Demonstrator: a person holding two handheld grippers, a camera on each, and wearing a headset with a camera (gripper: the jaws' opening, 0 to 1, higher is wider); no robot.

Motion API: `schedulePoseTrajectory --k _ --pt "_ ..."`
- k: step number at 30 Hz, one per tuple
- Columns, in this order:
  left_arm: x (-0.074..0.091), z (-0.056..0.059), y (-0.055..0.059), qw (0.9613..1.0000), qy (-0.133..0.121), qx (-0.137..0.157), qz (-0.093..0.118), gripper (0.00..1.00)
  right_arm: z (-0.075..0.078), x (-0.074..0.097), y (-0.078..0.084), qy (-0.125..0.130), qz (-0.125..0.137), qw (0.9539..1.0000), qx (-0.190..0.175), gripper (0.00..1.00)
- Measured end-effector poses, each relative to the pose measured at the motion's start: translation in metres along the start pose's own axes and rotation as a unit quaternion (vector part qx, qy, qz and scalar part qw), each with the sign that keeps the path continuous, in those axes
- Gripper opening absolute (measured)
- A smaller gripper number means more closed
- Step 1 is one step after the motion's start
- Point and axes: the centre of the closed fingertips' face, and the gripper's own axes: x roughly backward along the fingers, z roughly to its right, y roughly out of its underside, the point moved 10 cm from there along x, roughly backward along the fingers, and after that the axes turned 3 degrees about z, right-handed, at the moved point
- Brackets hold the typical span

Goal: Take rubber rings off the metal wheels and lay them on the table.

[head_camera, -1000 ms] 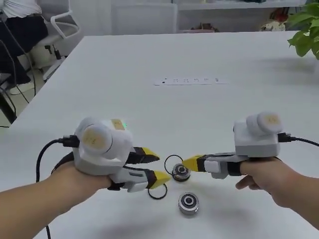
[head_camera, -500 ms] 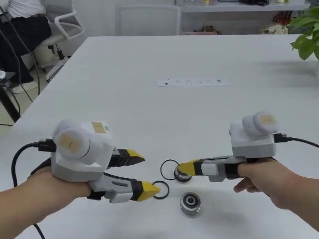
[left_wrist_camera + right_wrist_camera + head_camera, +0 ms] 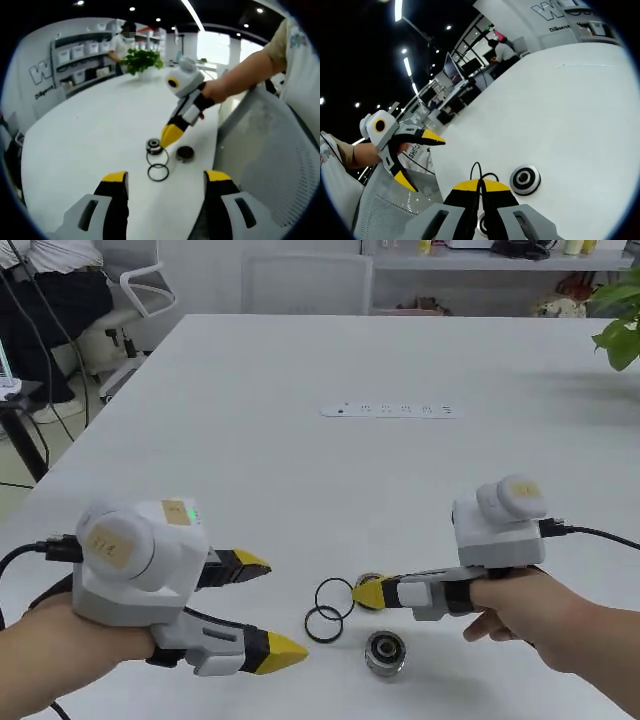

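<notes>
Both rings look off the wheels — one is not let go yet

Two rubber rings are off the metal wheels. The near wheel [image 3: 385, 651] stands by itself on the table [image 3: 300, 460], close to you. The loose ring [image 3: 323, 623] lies flat on the table just to the left of the near wheel, and nothing holds it. That one is done.

The held ring [image 3: 336, 597] is a little behind and to the left of the near wheel. It looks like it touches the loose ring. Your right gripper [image 3: 366, 592] has its yellow tip just behind the near wheel, and its jaws are squeezed together. In the right gripper view a thin black loop comes out from between the tips, so I think it pinches the edge of the held ring. The ring seems to sit low, on or just over the table. The far wheel [image 3: 153, 145] is right behind that tip, partly hidden.

What is left, I think, is small — open the right jaws so the held ring lies down too. I cannot tell if either wheel has more rubber on it.

Your right gripper lies low and almost flat, pointing left. Your left gripper [image 3: 265, 607] is well to the left of the near wheel. Its jaws are wide apart with nothing in them, and its tips point toward the rings
</notes>
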Motion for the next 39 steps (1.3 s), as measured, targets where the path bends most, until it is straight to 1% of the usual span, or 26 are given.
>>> schedulePoseTrajectory --k 5,12,15,28,34,39 --pt "0.008 -0.002 0.002 0.9999 -0.01 0.005 0.003 0.63 0.003 -0.005 0.002 0.0 -0.011 0.9999 -0.008 0.0" --pt "0.016 -0.003 0.007 0.9996 -0.021 0.017 0.01 0.64 0.007 -0.012 0.005 -0.002 -0.016 0.9993 -0.033 0.0" --pt "0.018 -0.003 0.008 0.9994 -0.025 0.02 0.01 0.64 0.008 -0.015 0.009 0.0 -0.023 0.9989 -0.041 0.0" --pt "0.022 0.0 0.01 0.999 -0.029 0.03 0.014 0.64 0.011 -0.02 0.015 0.0 -0.031 0.9971 -0.07 0.0" --pt "0.022 -0.001 0.012 0.9989 -0.031 0.034 0.011 0.63 0.014 -0.022 0.017 0.0 -0.036 0.9965 -0.075 0.0" --pt "0.021 -0.002 0.013 0.9989 -0.03 0.035 0.01 0.63 0.015 -0.023 0.018 0.001 -0.035 0.9962 -0.08 0.0"
